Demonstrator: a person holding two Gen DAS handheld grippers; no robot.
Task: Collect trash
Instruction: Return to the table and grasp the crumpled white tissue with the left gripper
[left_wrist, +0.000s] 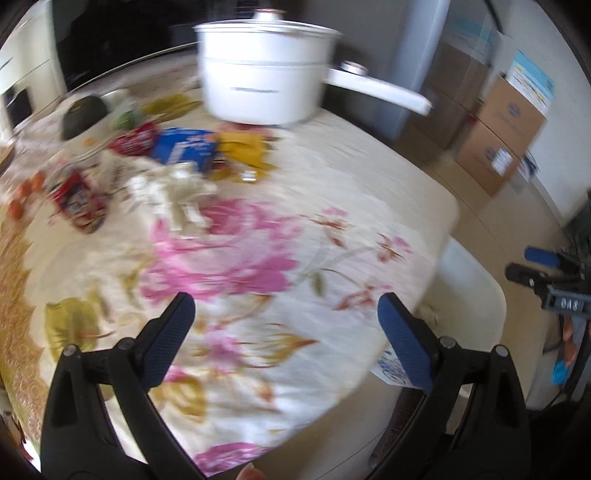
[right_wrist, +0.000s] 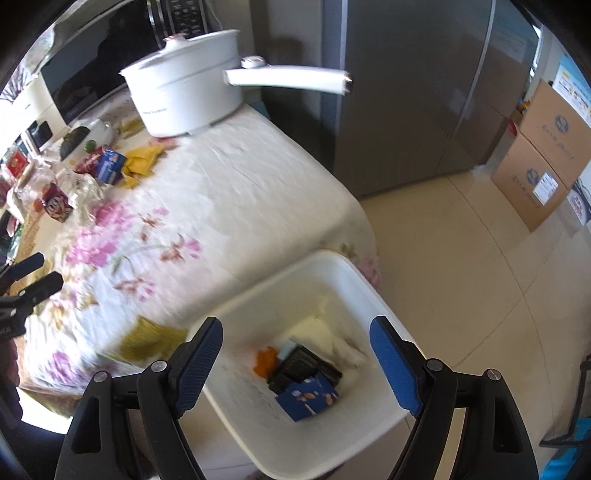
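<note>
A: Clearance? Tools?
B: Right gripper spread wide, empty, over white bin beside table corner; open floor right. Left gripper spread, empty, over bare cloth.
A: Count?
B: 1 pot. Wrapper pile far side; number unclear, blurred.

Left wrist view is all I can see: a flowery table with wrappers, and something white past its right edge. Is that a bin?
Observer: Yes, the right wrist view shows an open white bin beside the table.
Operator: Anything in it?
Observer: A blue packet, an orange scrap and a dark object.
Operator: Is the other hand carrying anything?
Observer: No, the right gripper hangs over the bin, fingers apart and empty.
</note>
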